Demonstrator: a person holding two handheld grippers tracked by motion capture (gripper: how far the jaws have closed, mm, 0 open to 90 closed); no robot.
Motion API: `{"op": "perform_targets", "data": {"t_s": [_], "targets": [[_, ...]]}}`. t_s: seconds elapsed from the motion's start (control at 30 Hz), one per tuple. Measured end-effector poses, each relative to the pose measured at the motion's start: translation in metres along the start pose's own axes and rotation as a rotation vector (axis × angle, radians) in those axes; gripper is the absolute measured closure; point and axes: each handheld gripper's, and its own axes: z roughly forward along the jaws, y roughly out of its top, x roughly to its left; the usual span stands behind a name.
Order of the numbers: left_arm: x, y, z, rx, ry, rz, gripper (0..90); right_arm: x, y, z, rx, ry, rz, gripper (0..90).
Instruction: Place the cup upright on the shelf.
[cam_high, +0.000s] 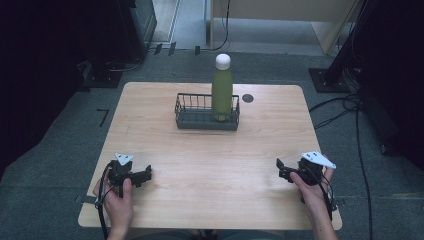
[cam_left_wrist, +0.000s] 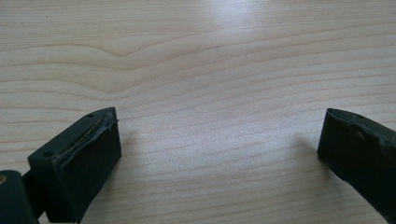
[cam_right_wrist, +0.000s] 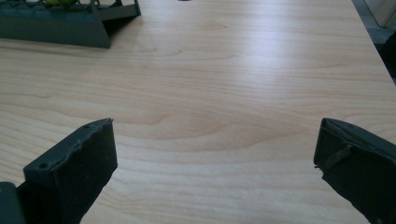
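- Left tongs (cam_high: 145, 175): we read them as released, jaws spread wide and nothing between them; in the left gripper view the left tongs (cam_left_wrist: 217, 154) frame bare wood grain.
- Right tongs (cam_high: 281, 167): likewise released and empty; in the right gripper view the right tongs (cam_right_wrist: 215, 158) point across the desk toward the basket corner.
- Both sit low at the near edge of the desk (cam_high: 210, 170), one at each side, well apart from each other and from the work.
- Jaw pads: black, blocky, matte, with slightly ragged rubbery edges.
- Desk: pale wood laminate, smooth, faint sheen, rounded corners.
- Bottle (cam_high: 222, 90): stands upright in the right end of the basket (cam_high: 192, 117), at the far middle of the desk. Tall slim cylinder, olive green, satin finish, rounded white cap.
- Basket: low, dark, rectangular, wire upper wall over a solid lower band; its corner shows in the right gripper view (cam_right_wrist: 60, 30).
- A small dark round spot (cam_high: 247, 98) lies on the desk just right of the basket; we cannot tell what it is.
- Risk, our judgement: the bottle is tall and narrow, so a high or off-centre pinch could tip it against the wire wall.
- Risk: smooth body could slip between pads if the grip is light.
- Risk: lifting at a slant may drag the light basket along.
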Motion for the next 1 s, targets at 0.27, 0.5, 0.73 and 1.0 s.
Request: {"op": "perform_targets", "data": {"t_s": [0.27,0.5,0.73,1.0], "targets": [[0.000,0.000,0.000,0.000,0.000,0.000,0.1,-0.013,-0.015,-0.011,0.019,-0.025,0.009,0.0],[0.000,0.000,0.000,0.000,0.000,0.000,0.1,-0.027,-0.030,-0.020,0.043,-0.059,0.024,0.0],[0.000,0.000,0.000,0.000,0.000,0.000,0.1,-0.037,-0.046,-0.025,0.092,-0.110,0.034,0.0],[0.000,0.000,0.000,0.000,0.000,0.000,0.1,-0.039,-0.052,-0.024,0.175,-0.132,0.038,0.0]]}}
